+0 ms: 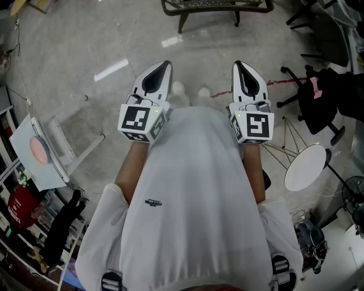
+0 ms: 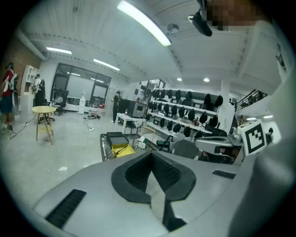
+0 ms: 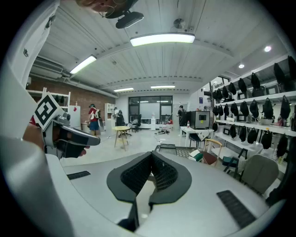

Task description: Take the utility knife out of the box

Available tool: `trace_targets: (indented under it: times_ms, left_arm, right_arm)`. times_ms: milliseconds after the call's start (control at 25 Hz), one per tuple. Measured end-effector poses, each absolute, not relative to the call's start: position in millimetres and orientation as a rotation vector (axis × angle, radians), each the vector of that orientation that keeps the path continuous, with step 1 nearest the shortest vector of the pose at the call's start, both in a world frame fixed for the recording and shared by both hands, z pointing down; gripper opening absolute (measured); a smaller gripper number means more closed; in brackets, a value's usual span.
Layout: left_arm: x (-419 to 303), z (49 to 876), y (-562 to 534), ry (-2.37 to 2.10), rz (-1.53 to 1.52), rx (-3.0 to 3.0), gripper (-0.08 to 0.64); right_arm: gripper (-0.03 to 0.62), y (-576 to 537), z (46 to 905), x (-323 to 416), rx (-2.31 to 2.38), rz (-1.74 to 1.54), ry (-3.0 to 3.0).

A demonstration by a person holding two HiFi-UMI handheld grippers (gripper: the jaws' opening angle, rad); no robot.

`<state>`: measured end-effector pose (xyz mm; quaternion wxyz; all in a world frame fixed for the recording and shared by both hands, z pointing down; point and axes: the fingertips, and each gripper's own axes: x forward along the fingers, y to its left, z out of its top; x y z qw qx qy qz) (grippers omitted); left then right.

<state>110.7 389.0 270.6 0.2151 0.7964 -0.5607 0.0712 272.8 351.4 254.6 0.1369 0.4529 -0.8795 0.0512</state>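
no legible text, shirt logo point(image 1: 153, 202) too small

Dark-framed table point(image 1: 216, 8), head view, 12 o'clock: cut off by the top edge. Yellow box point(image 2: 121, 149), left gripper view, 9 o'clock of jaw tips: dark item point(image 2: 119, 151) inside, too small to identify.

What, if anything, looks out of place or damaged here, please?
Nothing stands out: the left claw and the right claw are both shut, empty and held side by side.
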Motion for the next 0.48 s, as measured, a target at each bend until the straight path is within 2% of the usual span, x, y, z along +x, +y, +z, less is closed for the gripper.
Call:
trace_targets:
  times_ms: [480]
  left_arm:
    - [159,255,404,-1.603,0.214,2.214,0.002]
  right_arm:
    - [-0.002,368,266,317,1.306,0.224,-2.579]
